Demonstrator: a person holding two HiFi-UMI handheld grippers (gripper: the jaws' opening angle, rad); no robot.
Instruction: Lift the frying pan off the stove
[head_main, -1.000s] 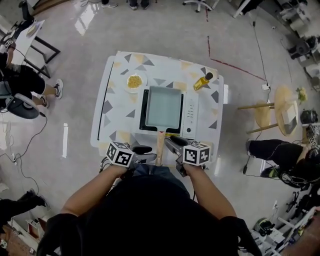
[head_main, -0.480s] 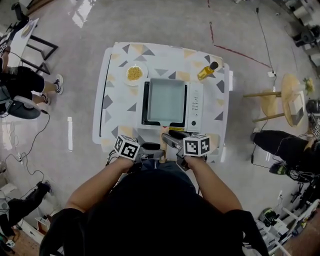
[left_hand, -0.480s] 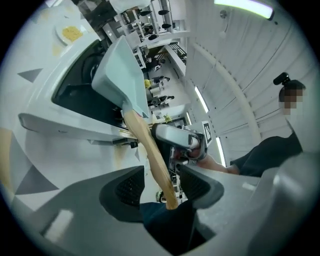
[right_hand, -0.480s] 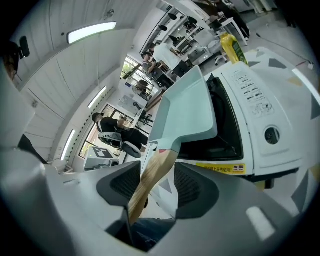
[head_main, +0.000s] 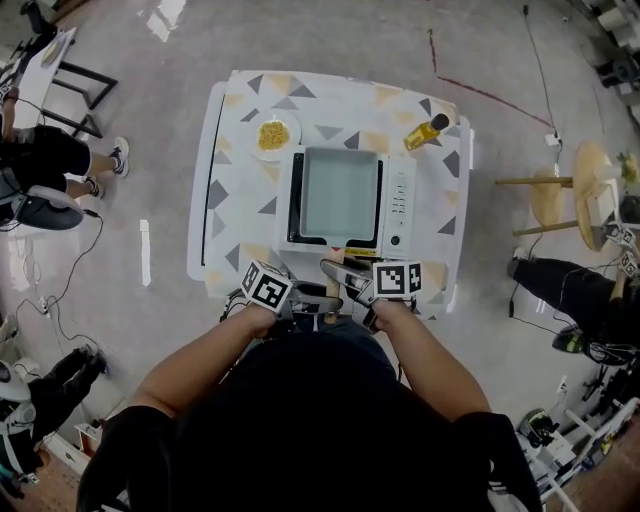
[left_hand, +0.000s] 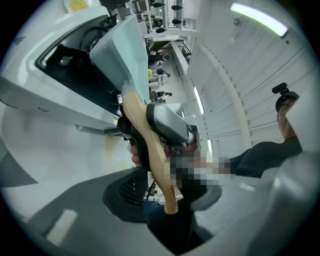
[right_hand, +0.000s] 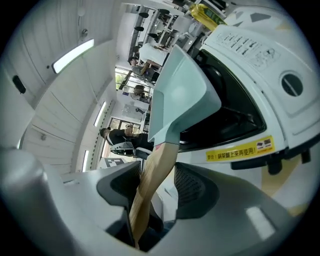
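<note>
At the table's near edge, left gripper and right gripper both pinch the frying pan's wooden handle over the stove.

Bright overhead strip lights — floor glare, fisheye edges warped.

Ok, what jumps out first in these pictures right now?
The pale square pan over the stove in the middle of the table, its wooden handle running between the jaws of the left gripper and the right gripper. Beyond the stove, a plate of yellow food sits at the left and a yellow bottle at the right.
</note>
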